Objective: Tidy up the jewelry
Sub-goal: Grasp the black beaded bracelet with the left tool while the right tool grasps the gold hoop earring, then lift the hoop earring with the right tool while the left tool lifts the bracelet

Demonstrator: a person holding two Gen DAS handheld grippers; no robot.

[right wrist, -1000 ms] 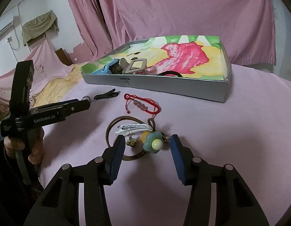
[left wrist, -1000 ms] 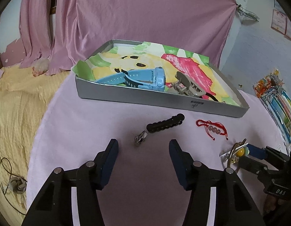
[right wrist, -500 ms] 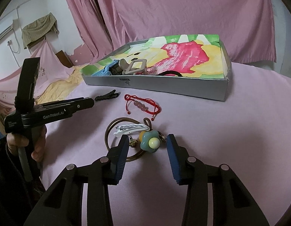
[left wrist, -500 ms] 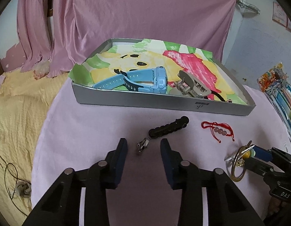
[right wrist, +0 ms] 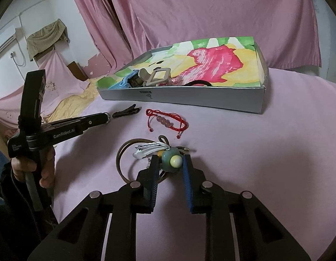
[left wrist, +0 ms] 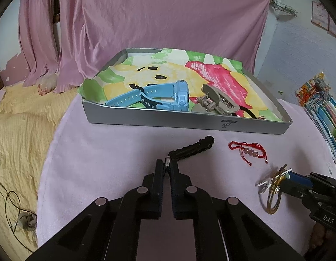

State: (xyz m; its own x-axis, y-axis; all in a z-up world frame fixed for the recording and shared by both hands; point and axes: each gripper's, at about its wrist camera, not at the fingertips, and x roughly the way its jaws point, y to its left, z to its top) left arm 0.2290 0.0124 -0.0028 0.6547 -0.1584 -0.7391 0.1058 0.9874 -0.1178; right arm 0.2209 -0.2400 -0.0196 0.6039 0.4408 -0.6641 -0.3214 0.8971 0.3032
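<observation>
On the pink worktop point(left wrist: 102, 152), the left hand-held gripper point(left wrist: 167, 168) pinches the metal end of a black hair clip point(left wrist: 193, 146). A red bracelet point(left wrist: 247, 151) lies just right; the right hand-held gripper point(right wrist: 170, 161) closes around a flower charm point(right wrist: 171, 159), contact unclear.

black hair clip point(left wrist: 190, 148) flat on cloth; red bracelet point(left wrist: 247, 151) beside it.

Left gripper point(left wrist: 167, 167) jaws pinch black hair clip point(left wrist: 193, 148) end, seemingly.
</observation>
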